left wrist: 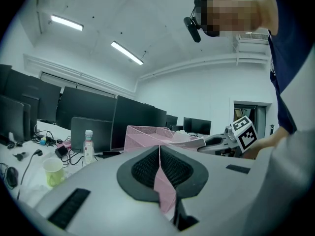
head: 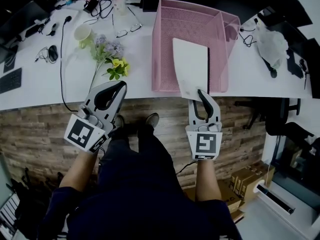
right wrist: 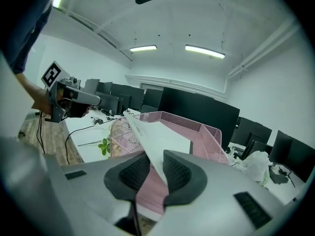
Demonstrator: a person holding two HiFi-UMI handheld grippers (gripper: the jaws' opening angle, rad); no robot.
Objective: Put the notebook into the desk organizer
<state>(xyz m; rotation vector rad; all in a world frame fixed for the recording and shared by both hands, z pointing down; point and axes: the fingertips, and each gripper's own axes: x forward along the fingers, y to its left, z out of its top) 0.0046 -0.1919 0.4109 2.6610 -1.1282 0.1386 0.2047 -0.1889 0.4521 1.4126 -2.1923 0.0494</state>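
Notebook rests slanted in the pink mesh desk organizer, long axis pointing away from the person. Its near edge sits between the right gripper's parted, unclamped jaws. Left gripper is clenched and empty.

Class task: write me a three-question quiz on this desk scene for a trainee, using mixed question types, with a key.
1. Multiple choice: what stands between the right gripper's jaws? A) the white notebook B) a paper cup C) a plastic bottle
2. True or false: the left gripper holds the flowers.
3. Fill in: the notebook rests tilted against the pink mesh ___.
Key: 1 A. 2 False; its jaws are together with nothing between them. 3 desk organizer.
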